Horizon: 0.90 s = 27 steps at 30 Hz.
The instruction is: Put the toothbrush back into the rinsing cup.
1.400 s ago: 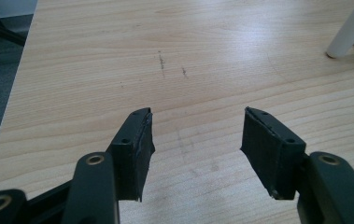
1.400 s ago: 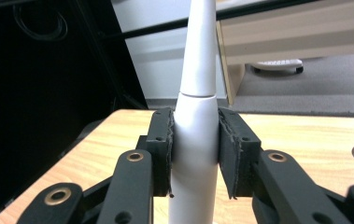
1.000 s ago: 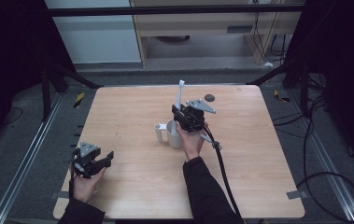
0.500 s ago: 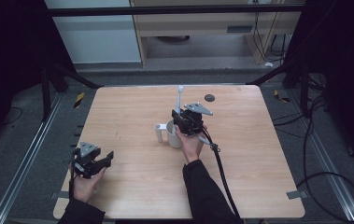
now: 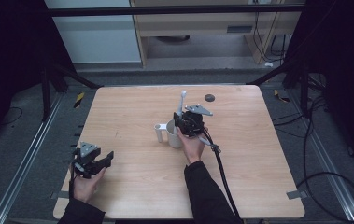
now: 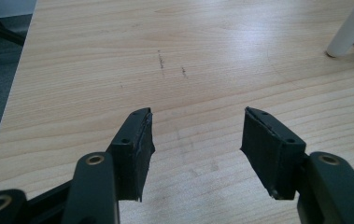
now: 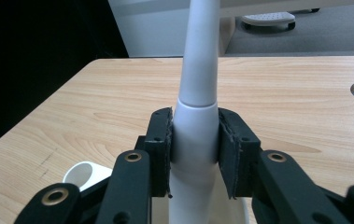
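Left claw (image 5: 101,161) idle near the tabletop's (image 5: 132,191) left edge, jaws apart, nothing between. Mid-tabletop: white cup (image 5: 173,134) upright. Right claw (image 7: 194,151) clamped on 1 white electric toothbrush (image 7: 198,93), base apparently inside cup; release seems left.

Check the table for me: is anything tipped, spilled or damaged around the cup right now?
Nothing stands out. The white cup stands upright, the right gripper is clamped on the white electric toothbrush over it, and a small white tube stands beside the cup. No spill shows on the table.
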Tool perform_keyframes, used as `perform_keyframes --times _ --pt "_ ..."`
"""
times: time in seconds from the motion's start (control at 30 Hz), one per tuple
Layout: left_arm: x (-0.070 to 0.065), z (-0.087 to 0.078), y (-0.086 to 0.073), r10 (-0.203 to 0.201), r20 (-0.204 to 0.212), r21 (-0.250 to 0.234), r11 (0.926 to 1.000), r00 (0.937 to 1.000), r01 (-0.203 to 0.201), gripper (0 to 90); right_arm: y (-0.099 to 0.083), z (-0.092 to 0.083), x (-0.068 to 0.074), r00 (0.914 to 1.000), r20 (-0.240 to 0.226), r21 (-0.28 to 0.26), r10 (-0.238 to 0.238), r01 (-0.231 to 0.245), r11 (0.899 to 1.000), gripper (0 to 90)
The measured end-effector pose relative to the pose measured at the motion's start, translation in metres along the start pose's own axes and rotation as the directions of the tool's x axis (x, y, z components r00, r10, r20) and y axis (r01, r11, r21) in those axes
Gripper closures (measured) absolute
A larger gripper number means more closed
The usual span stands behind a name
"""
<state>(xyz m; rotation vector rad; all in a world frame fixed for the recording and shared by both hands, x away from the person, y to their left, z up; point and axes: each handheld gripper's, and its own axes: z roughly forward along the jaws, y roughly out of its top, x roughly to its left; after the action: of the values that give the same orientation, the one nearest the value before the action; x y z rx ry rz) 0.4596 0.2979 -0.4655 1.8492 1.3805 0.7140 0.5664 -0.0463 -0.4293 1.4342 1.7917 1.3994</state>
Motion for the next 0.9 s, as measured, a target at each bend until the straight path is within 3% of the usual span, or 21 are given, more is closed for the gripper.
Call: perform_keyframes --times 0.17,0.4,0.57,0.7,0.8,0.9 --pt "0.000 0.000 0.000 0.001 0.001 0.001 1.0000 1.0000 -0.001 42.3 0.000 -0.001 -0.002 1.0000 0.001 0.002 -0.003 0.003 1.000 66.6" --pt "0.000 0.000 0.000 0.002 0.000 0.002 1.0000 1.0000 -0.002 42.2 0.001 -0.005 -0.003 0.9982 0.030 -0.008 -0.052 0.052 0.999 59.6" --pt "0.000 0.000 0.000 0.002 0.001 0.002 1.0000 1.0000 -0.002 42.2 0.003 -0.011 -0.004 0.9959 0.034 0.004 -0.084 0.084 0.996 49.8" --pt "0.000 0.000 0.000 0.001 0.000 0.002 1.0000 1.0000 -0.001 42.2 0.001 -0.022 -0.004 0.9886 0.070 -0.005 -0.133 0.134 0.991 36.7" --pt "0.000 0.000 0.000 0.001 -0.001 0.002 1.0000 1.0000 -0.001 42.2 -0.001 -0.030 -0.005 0.9889 0.055 0.010 -0.138 0.138 0.990 27.7" --pt "-0.001 0.000 0.000 0.003 -0.002 0.002 1.0000 1.0000 -0.003 42.2 -0.004 -0.041 -0.006 0.9870 0.025 0.042 -0.159 0.157 0.987 25.3"
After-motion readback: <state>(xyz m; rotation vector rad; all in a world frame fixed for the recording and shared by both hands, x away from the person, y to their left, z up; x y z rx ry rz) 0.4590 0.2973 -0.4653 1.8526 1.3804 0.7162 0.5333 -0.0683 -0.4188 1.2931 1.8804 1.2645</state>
